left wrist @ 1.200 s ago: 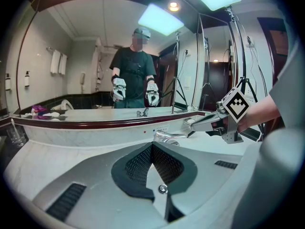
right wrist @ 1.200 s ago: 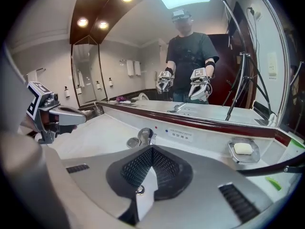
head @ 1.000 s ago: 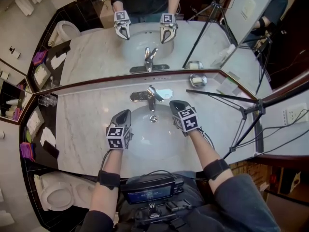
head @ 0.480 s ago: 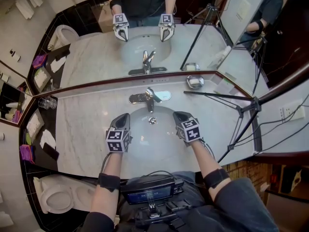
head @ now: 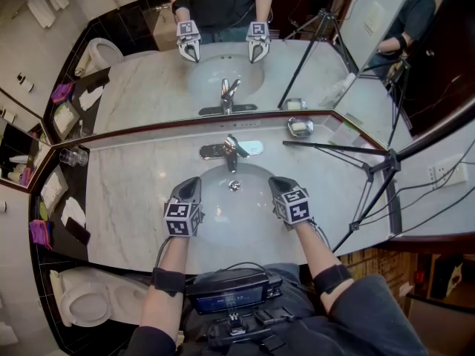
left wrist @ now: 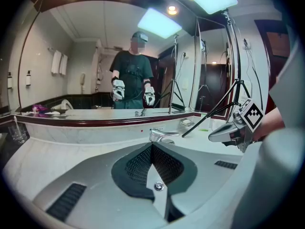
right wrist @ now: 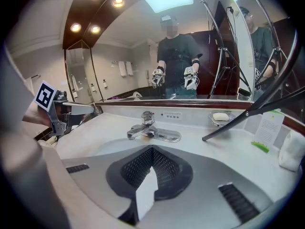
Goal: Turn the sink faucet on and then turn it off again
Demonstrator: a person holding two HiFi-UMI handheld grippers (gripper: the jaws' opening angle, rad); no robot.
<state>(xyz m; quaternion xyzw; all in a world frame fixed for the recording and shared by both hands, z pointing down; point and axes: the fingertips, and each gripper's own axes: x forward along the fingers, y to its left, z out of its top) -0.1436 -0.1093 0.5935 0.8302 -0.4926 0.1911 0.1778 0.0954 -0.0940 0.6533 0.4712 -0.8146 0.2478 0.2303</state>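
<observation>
A chrome faucet (head: 231,150) with a single lever stands at the back rim of the white sink (head: 215,228). No water shows running from it. My left gripper (head: 191,185) hovers over the sink's left side, shut and empty. My right gripper (head: 277,184) hangs over the sink's right side, also shut with nothing in it. Both stay short of the faucet, apart from it. In the right gripper view the faucet (right wrist: 148,129) lies ahead past the closed jaws. In the left gripper view the faucet (left wrist: 161,137) peeks just beyond the jaw tips, with the right gripper (left wrist: 224,134) to the side.
A marble counter (head: 133,199) surrounds the sink, with a mirror (head: 148,80) behind. A soap dish (head: 300,126) sits back right, glasses (head: 72,155) back left. A black tripod (head: 371,169) reaches over the counter's right side. A toilet (head: 85,302) stands lower left.
My right gripper has drawn back from the faucet toward the sink's front right. The left gripper has stayed where it was.
</observation>
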